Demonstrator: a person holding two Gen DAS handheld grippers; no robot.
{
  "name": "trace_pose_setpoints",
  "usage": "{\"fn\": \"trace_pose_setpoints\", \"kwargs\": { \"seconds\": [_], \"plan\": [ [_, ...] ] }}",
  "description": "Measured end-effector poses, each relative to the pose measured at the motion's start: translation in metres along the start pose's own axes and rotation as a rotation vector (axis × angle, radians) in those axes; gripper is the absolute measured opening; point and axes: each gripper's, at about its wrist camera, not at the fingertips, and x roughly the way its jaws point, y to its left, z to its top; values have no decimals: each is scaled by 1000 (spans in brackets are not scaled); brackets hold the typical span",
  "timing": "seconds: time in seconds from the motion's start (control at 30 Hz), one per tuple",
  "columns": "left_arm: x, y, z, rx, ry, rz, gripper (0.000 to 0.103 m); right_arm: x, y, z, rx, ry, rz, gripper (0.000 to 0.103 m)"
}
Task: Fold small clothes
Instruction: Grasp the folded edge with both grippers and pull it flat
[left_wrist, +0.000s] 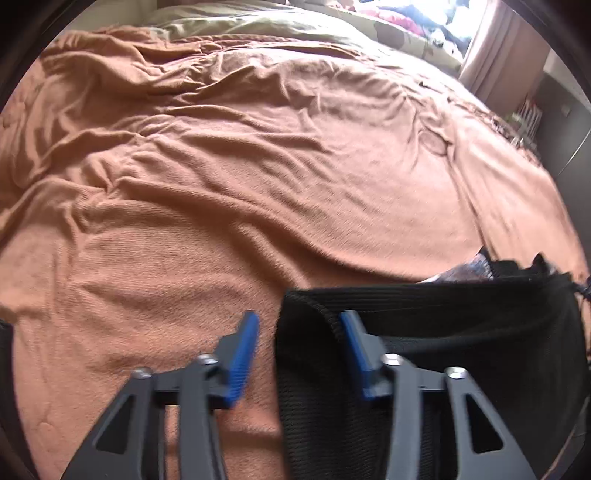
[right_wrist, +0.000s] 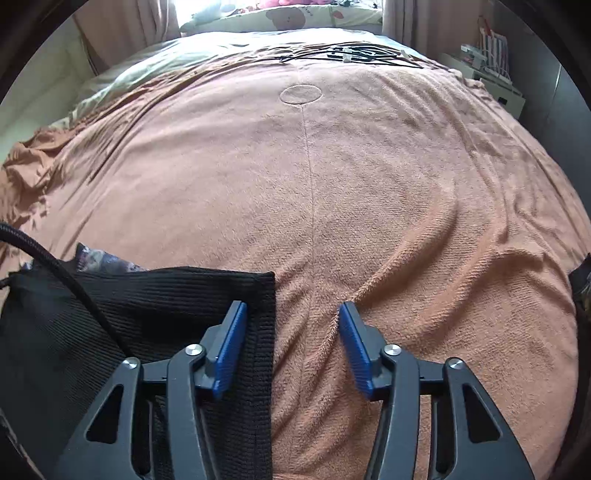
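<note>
A black ribbed garment (left_wrist: 461, 332) lies flat on the orange blanket. In the left wrist view my left gripper (left_wrist: 300, 317) stands over its left edge, which runs between the blue pads (left_wrist: 242, 354); the jaws are apart and the left pad sits clear of the cloth. In the right wrist view the garment (right_wrist: 147, 295) fills the lower left. My right gripper (right_wrist: 292, 306) straddles its right edge, jaws apart, the left pad (right_wrist: 229, 350) over the cloth and the right one over bare blanket. A patterned grey cloth (right_wrist: 99, 258) peeks out behind the garment.
The orange blanket (right_wrist: 369, 184) covers a wide bed and is wrinkled toward the left (left_wrist: 184, 129). A black cable (right_wrist: 55, 266) crosses the garment. Dark cords (right_wrist: 351, 53) lie at the far end near pillows. A white shelf (right_wrist: 491, 55) stands at the right.
</note>
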Motion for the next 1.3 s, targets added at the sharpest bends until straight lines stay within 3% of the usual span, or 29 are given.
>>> {"fn": "trace_pose_setpoints", "kwargs": {
  "seconds": [0.13, 0.27, 0.33, 0.47, 0.6, 0.73, 0.83, 1.07, 1.13, 1.2, 1.3],
  "plan": [
    [5, 3, 2, -26, 12, -34, 39, -1, -8, -2, 28, 1, 75, 43],
    [1, 12, 0, -82, 11, -135, 39, 1, -6, -1, 9, 3, 103, 42],
    [-2, 17, -3, -101, 9, -168, 40, 4, -5, 1, 0, 7, 101, 37],
    [-12, 23, -5, -118, -2, -201, 40, 6, -9, 6, 19, 1, 124, 18],
    [-22, 25, -3, -88, -3, -198, 43, 2, -3, 7, 12, -7, 111, 7],
    [-25, 25, -4, -27, 2, -153, 44, -7, -2, 5, 12, -36, 73, 6],
    [-22, 22, -7, 16, 22, -163, 44, -8, -6, 3, 51, -39, 55, 5],
    [2, 26, -5, -43, 20, -111, 44, -10, 0, 0, 45, -47, 62, 5],
    [3, 29, -3, -74, -3, -133, 39, -13, -2, 1, 44, -53, 66, 5],
    [6, 28, -1, -85, 2, -173, 15, -18, -4, 0, 42, -65, 70, 5],
    [5, 19, -2, -52, 4, -156, 7, -24, -2, 1, 25, -75, 67, 5]
  ]
}}
